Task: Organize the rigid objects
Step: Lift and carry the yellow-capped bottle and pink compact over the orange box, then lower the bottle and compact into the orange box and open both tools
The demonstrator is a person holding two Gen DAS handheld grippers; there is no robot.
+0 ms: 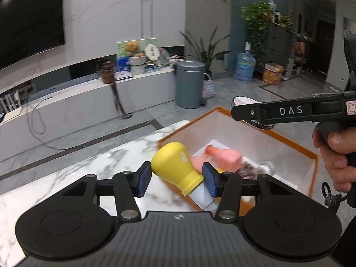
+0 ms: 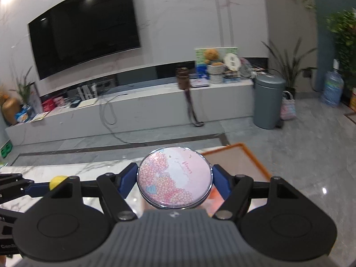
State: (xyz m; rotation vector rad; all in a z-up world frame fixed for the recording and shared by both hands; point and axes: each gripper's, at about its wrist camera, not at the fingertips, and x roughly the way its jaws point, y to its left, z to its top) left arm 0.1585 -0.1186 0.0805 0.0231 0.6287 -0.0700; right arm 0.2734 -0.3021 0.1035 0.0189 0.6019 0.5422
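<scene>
My left gripper is shut on a yellow-capped white bottle, held tilted above the marble table at the near left edge of an orange-rimmed white box. My right gripper is shut on a round compact with a pink flower lid, held above the box. The compact also shows in the left wrist view, over the box's far side. A pink bottle and other small items lie inside the box.
A grey lidded bin stands on the floor beyond the table. A long white TV bench with clutter and a wall TV are behind. A blue water jug and plants stand at the right.
</scene>
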